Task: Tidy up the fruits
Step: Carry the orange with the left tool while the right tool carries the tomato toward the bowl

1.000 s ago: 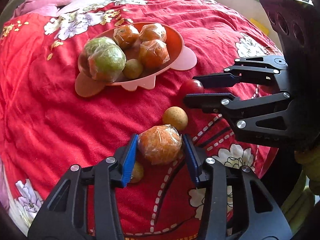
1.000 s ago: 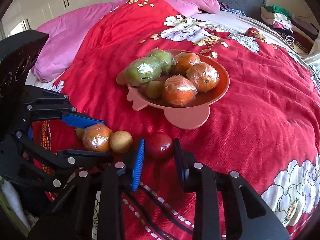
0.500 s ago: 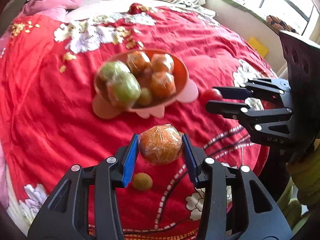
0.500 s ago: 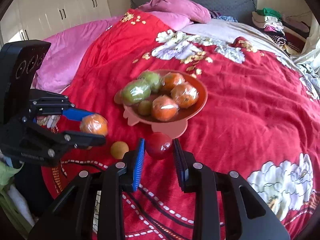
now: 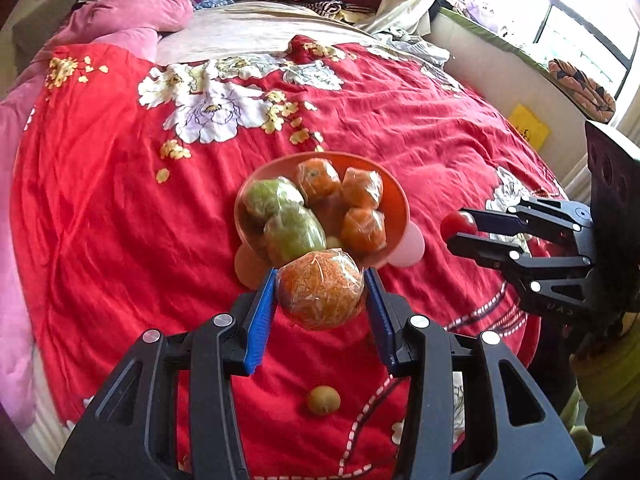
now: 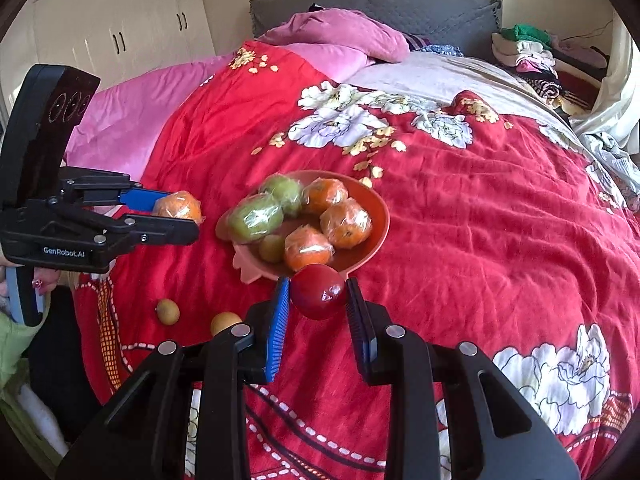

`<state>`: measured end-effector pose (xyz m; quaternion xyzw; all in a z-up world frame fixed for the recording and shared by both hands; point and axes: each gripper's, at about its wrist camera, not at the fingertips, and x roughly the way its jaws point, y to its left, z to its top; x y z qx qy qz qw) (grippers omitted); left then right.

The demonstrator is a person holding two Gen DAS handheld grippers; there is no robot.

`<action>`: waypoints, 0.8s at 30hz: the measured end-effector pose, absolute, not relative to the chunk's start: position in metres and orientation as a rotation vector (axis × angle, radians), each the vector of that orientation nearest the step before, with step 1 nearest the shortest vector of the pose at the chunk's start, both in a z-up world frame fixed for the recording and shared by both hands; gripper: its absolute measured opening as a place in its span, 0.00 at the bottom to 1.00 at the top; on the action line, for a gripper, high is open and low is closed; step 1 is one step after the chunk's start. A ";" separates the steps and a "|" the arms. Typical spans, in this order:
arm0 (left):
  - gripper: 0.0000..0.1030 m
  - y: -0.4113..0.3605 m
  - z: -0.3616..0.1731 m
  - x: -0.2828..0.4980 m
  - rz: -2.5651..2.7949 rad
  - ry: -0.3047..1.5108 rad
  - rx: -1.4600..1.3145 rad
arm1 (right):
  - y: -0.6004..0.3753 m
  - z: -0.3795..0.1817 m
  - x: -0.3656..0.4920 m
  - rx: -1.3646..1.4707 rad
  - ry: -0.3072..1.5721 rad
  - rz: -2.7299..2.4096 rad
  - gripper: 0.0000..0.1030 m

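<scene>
My left gripper (image 5: 320, 280) is shut on a plastic-wrapped orange (image 5: 320, 296), held in the air just short of the pink fruit bowl (image 5: 394, 204). The bowl holds several wrapped oranges, two wrapped green fruits and a small green one. My right gripper (image 6: 318, 286) is shut on a red tomato (image 6: 318, 291), also lifted, near the bowl's (image 6: 380, 216) front rim. In the right wrist view the left gripper (image 6: 180, 212) shows at the left with its orange (image 6: 178, 206). The left wrist view has the right gripper (image 5: 460, 226) and tomato (image 5: 458, 222) at the right.
Two small yellow-brown fruits (image 6: 167, 311) (image 6: 225, 322) lie on the red flowered quilt (image 6: 480, 240) in front of the bowl; one (image 5: 323, 400) shows under the left gripper. Pink pillows (image 6: 340, 36) lie at the bed's head, folded clothes (image 6: 524, 52) at the far right.
Both grippers have risen off the quilt with their fruits, the orange and the tomato, and come closer to the bowl. The small fruits stayed on the quilt.
</scene>
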<state>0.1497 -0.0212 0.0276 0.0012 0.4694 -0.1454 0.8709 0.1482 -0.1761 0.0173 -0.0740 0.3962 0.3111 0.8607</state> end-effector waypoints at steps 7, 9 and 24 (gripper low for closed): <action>0.34 -0.029 0.031 0.167 -0.315 0.976 0.005 | -0.176 0.020 0.155 -0.150 0.823 0.647 0.26; 0.34 -0.031 0.031 0.173 -0.319 0.976 0.006 | -0.176 0.020 0.157 -0.149 0.820 0.644 0.26; 0.34 -0.053 0.010 0.218 -0.354 1.026 0.030 | -0.172 0.015 0.175 -0.143 0.827 0.647 0.26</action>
